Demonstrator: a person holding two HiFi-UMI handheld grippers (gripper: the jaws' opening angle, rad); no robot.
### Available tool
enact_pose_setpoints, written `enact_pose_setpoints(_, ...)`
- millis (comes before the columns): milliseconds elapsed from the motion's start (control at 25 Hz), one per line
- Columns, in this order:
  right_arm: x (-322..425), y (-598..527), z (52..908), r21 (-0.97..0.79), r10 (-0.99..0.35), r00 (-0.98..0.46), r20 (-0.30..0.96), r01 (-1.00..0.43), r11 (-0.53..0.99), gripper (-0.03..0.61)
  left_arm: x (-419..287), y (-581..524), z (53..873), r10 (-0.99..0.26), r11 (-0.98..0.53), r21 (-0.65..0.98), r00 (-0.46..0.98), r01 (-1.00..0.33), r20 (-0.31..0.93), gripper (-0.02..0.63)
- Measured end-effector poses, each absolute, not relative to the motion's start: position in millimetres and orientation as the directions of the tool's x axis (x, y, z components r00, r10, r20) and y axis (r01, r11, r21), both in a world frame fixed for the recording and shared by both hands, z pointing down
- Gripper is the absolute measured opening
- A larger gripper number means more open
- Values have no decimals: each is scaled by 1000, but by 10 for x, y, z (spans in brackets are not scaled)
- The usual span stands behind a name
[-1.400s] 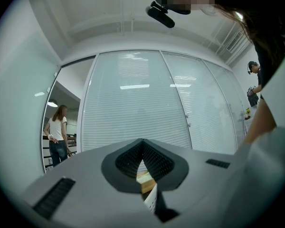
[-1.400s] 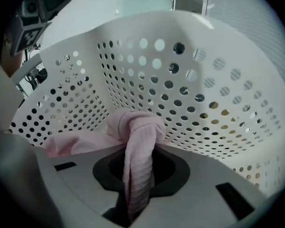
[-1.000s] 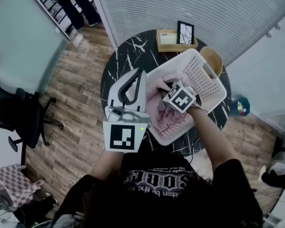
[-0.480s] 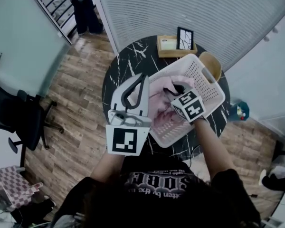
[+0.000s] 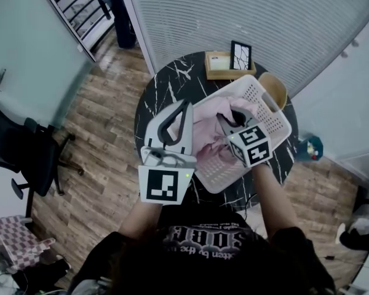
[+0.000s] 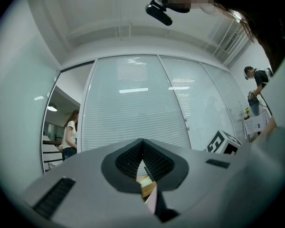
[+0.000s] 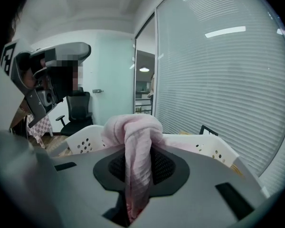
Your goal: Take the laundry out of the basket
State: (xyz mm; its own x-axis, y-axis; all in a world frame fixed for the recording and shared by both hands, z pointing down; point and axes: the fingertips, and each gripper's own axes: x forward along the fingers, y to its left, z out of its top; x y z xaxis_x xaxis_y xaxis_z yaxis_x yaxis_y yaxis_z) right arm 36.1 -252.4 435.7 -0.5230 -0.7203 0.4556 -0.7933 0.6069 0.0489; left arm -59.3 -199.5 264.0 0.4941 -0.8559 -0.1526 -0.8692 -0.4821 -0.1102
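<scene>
The right hand-held gripper [image 7: 138, 151] is clamped on a bunched fold of pale pink fabric laundry [image 7: 133, 127], held above the rim of the white perforated plastic basket [image 5: 269, 111]. More of the pink fabric lies inside the basket, which stands on the round black marble tabletop [image 5: 163, 91]. The left hand-held gripper [image 6: 142, 144] is beside the basket, jaw tips together and empty.

I see the basket [image 5: 272, 114] on the table [image 5: 152, 97], toward its right near side. Laundry [image 5: 203, 126] lies in the basket's left part, one fold up between the right gripper [image 5: 232, 117] jaws above the basket. Left gripper [image 5: 186, 103] is over the table, just left of the basket. The tray [image 5: 216, 64] is at the table's far edge, with the frame [image 5: 240, 51] at its right end. The bowl [image 5: 274, 90] is beside the basket's far right corner. The chair [image 5: 24, 152] is on the floor, well left.
</scene>
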Motion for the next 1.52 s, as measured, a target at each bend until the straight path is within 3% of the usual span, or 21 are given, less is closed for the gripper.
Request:
enact_pose_setpoints(680, 600, -2413, 3201, 75, -844, -500, 196, -850, 521, 77, -415, -1890, 2568, -826, -528, -105, 538, -843, -166, -3)
enact_pose_setpoints(1520, 1362, -1975, 2410, 66, -935, -353, 39, -933, 355, 76, 343, -1743, 2253, -744, -626, -110, 633, -772, -215, -3)
